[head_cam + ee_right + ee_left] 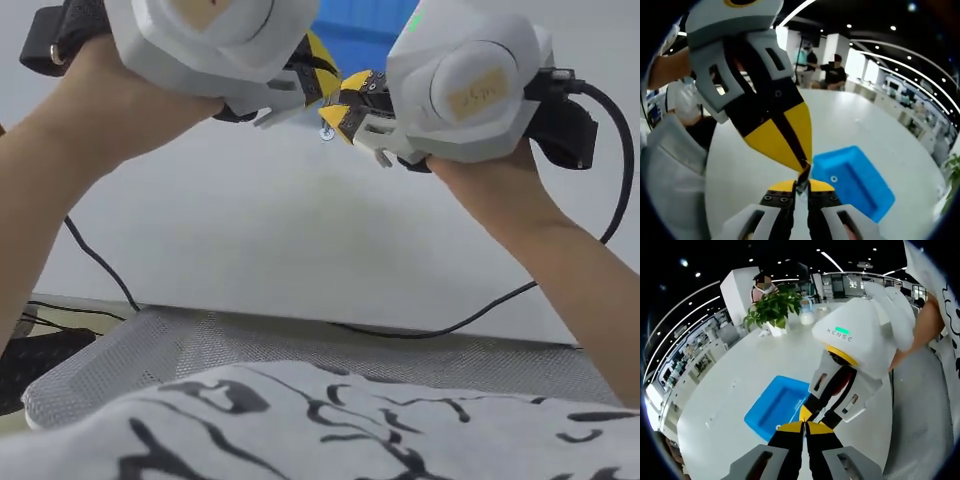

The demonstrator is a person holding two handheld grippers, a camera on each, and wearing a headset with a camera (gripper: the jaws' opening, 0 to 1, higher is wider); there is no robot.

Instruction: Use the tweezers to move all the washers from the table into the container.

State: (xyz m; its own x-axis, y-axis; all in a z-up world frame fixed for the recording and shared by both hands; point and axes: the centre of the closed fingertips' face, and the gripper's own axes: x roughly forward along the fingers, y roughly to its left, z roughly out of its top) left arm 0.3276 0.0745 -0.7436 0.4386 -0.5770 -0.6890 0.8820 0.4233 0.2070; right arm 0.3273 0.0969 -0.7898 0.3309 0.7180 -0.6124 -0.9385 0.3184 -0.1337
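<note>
Overhead, spotlights (699,274) dot a dark office ceiling (740,252); a plant (772,307) stands far along the white table (300,250). The left gripper (804,429) and right gripper (801,189) meet tip to tip, blocking part of the blue container (860,187), one washer (833,178) inside. Left jaws are pressed together; right jaws pinch a thin dark piece (803,177), too small to name.

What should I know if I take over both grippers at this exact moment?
Left gripper: fingers shut, held above the white table, tips close to the right gripper.
Right gripper: fingers shut on a thin dark tool, probably the tweezers.
Blue container: on the table just beyond the tips, with one washer inside.
Done: at least that washer.
Left: I cannot tell how many washers are on the table. A small ring at the tips in the head view may be another one.
</note>
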